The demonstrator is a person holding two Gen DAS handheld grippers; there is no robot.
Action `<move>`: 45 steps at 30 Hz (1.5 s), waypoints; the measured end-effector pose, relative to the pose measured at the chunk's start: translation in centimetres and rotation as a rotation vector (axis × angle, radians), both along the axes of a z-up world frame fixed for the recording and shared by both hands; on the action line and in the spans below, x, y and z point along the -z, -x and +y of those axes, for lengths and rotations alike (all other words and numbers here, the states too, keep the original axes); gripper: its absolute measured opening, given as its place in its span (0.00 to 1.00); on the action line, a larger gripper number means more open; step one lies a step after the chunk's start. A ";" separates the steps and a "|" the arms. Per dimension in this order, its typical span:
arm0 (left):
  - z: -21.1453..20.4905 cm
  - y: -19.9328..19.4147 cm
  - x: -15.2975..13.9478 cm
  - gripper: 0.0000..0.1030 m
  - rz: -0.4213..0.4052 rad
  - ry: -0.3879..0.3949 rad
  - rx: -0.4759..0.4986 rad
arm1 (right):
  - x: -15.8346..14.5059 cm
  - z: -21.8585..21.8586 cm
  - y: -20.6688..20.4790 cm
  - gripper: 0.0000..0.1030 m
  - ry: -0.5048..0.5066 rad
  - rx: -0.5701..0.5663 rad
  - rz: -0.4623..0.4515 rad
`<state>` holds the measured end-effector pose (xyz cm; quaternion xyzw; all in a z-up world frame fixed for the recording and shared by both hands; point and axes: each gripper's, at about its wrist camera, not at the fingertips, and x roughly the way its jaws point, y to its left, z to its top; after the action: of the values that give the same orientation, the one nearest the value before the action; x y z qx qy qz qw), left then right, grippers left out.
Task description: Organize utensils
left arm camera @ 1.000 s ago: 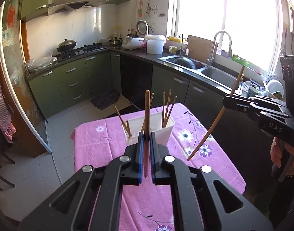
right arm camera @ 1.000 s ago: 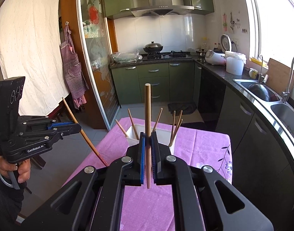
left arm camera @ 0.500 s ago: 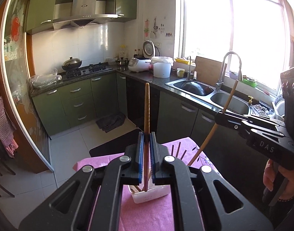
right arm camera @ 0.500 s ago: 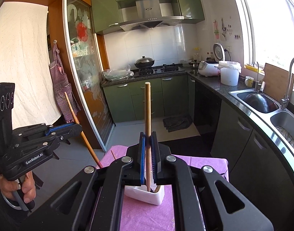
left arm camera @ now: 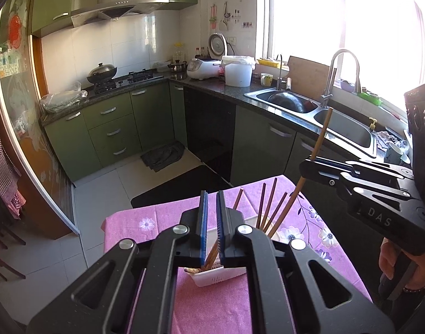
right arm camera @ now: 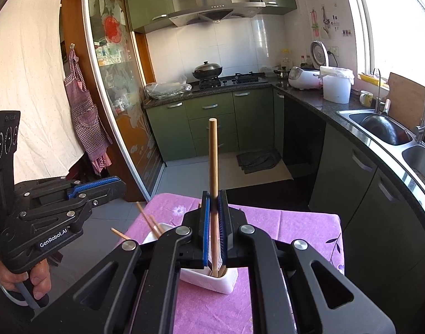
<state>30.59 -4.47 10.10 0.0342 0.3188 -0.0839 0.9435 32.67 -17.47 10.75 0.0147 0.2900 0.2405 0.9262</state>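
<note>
While the right gripper (right arm camera: pixel 212 222) pinches a chopstick (right arm camera: pixel 213 161) upright above the white holder (right arm camera: pixel 212 279), the left gripper (left arm camera: pixel 211 222) hovers slightly parted, empty, over the purple tablecloth (left arm camera: pixel 162 220).

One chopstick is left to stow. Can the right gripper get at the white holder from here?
Probably yes: the right gripper hangs directly above the white holder, its chopstick's lower end inside, and the left gripper stands aside.
</note>
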 end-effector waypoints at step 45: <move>5.6 24.4 10.1 0.93 -0.089 0.037 -0.129 | 13.4 -5.9 25.8 0.96 0.004 0.089 -0.067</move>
<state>6.22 1.09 -0.03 -0.0003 0.2765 -0.0272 0.9606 6.84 -23.33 -2.67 0.0175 0.2582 0.1987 0.9453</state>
